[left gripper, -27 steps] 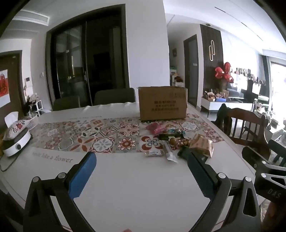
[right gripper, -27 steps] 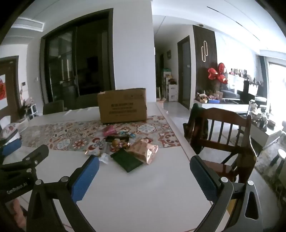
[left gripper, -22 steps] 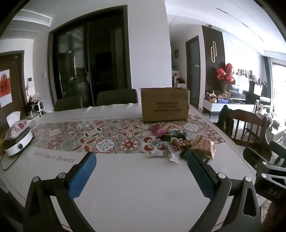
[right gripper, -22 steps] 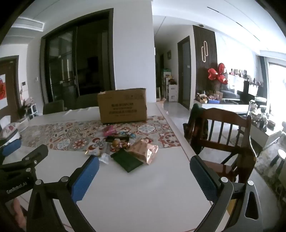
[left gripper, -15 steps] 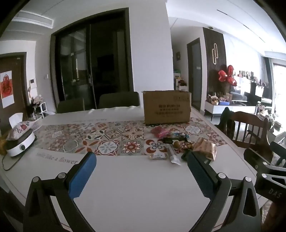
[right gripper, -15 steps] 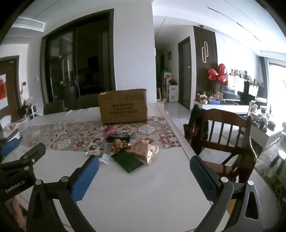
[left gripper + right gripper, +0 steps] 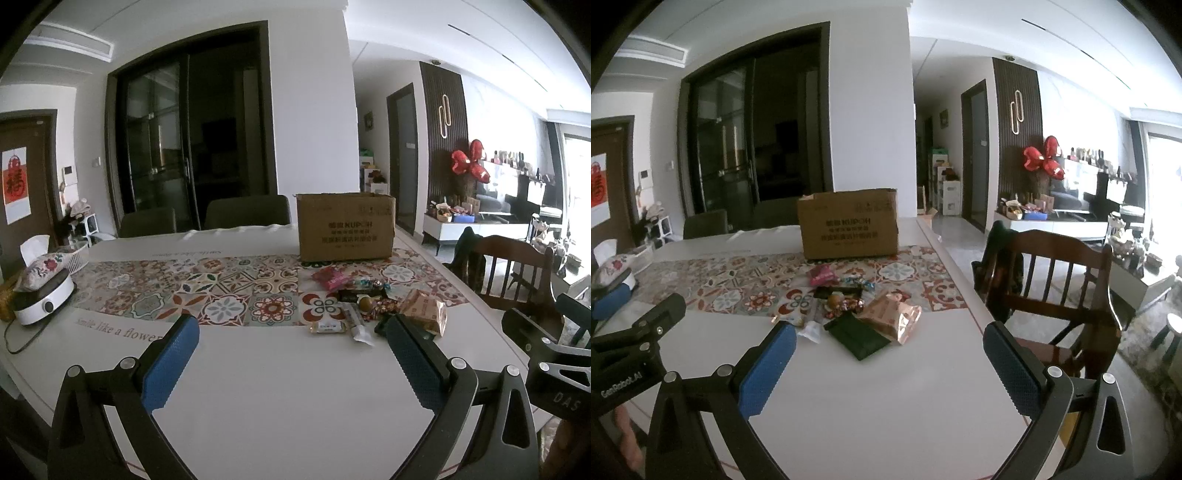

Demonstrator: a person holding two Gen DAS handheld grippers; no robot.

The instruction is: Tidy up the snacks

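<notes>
A loose heap of snacks lies on the white table in front of a cardboard box (image 7: 345,227) (image 7: 849,223). It holds a pink packet (image 7: 330,277) (image 7: 822,275), a shiny copper bag (image 7: 424,311) (image 7: 890,317), a dark green flat packet (image 7: 858,336), a dark bar (image 7: 360,294), wrapped candies (image 7: 844,302) and a small biscuit pack (image 7: 328,326). My left gripper (image 7: 291,326) hovers open over bare table, short of the heap. Further right, my right gripper (image 7: 890,336) is open too, with the green packet seen between its fingers but farther off.
A patterned runner (image 7: 207,291) crosses the table. A white cooker (image 7: 42,299) with a tissue pouch sits at the left edge. A wooden chair (image 7: 1056,280) stands at the table's right side, dark chairs (image 7: 247,214) behind it. The right gripper's body (image 7: 546,354) shows at right.
The left gripper's view has tilted up and shifted a little, so the box and snacks sit lower and more to the right. The right gripper has barely moved. Both stay open.
</notes>
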